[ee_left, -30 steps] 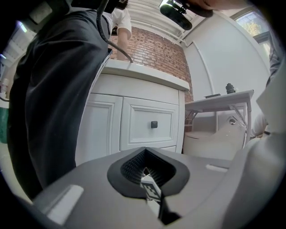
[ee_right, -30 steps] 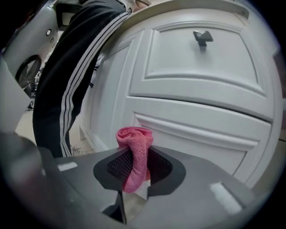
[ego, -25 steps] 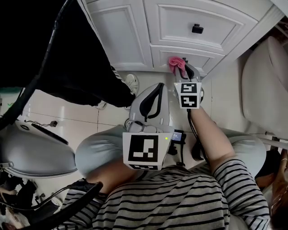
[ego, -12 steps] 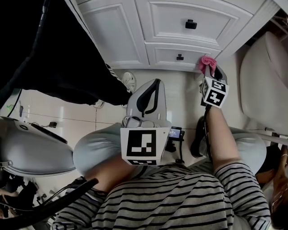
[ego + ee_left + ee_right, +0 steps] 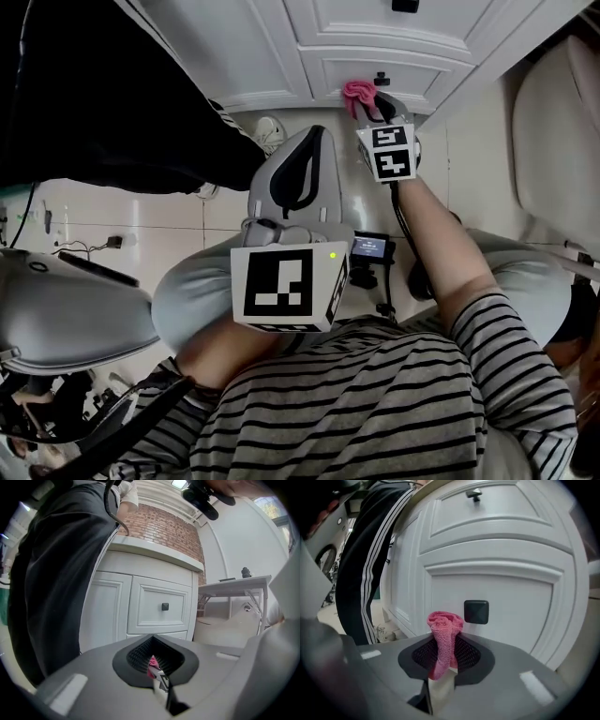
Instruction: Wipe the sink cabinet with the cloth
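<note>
The right hand-held gripper (image 5: pixel 443 660) pinches the pink cloth (image 5: pixel 444 630) tight. The cloth is right up at the low drawer of the white sink cabinet (image 5: pixel 501 569), just left of a black knob (image 5: pixel 476 611). The left hand-held gripper (image 5: pixel 157 667) is pressed together with nothing in it, nearer the person.

Head cam looks down; 2 gripper views face sink cabinet (image 5: pixel 497 588), R nearest.

Rough knit cloth (image 5: pixel 443 637); smooth satin-painted sink cabinet (image 5: pixel 506 581)
</note>
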The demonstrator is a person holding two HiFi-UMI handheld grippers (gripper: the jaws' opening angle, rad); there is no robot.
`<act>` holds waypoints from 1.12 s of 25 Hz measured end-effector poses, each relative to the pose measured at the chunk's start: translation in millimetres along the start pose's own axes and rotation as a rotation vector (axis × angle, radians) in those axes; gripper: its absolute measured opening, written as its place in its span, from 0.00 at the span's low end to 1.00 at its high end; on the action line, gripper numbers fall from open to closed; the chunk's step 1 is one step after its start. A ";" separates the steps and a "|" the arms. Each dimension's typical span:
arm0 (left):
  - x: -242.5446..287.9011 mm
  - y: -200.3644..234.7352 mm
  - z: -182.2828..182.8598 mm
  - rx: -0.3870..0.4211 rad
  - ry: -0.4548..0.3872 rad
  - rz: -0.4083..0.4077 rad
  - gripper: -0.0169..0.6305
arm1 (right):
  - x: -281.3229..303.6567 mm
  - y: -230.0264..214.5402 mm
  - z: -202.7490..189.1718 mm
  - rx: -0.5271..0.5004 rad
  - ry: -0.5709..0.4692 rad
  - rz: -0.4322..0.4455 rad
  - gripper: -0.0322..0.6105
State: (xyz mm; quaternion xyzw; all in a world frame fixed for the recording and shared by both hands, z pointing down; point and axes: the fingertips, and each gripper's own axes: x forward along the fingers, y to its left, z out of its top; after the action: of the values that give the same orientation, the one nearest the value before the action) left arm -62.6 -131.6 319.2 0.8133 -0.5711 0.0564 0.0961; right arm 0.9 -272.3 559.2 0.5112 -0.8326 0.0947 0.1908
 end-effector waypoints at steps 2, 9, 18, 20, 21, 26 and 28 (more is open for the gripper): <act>2.8 1.8 -2.2 -0.006 0.001 0.003 0.02 | 5.8 -3.2 3.0 -0.033 0.001 0.003 0.19; 3.9 -9.9 -7.2 0.008 0.018 -0.010 0.02 | 17.4 45.4 17.4 -0.062 -0.015 0.108 0.19; 7.7 -2.7 -4.7 0.020 -0.002 0.006 0.02 | 1.3 -25.1 -10.7 -0.032 0.037 -0.012 0.19; 7.6 -4.5 -2.3 0.025 -0.008 0.003 0.02 | -13.0 -56.9 -22.0 -0.001 0.054 -0.074 0.19; 7.4 -5.1 -1.2 0.028 -0.011 0.003 0.02 | -21.2 -73.9 -27.2 0.014 0.063 -0.109 0.19; 2.3 -6.5 3.6 0.056 -0.034 0.013 0.02 | -62.0 -134.6 -45.6 0.022 0.127 -0.250 0.20; -2.3 -6.1 6.5 0.077 -0.053 0.022 0.02 | -78.3 -137.5 -38.5 0.043 0.121 -0.280 0.19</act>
State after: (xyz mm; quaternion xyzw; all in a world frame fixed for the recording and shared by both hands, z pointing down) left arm -57.8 -128.9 311.8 0.8113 -0.5798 0.0576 0.0491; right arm 163.1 -258.1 556.7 0.6196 -0.7379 0.1156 0.2412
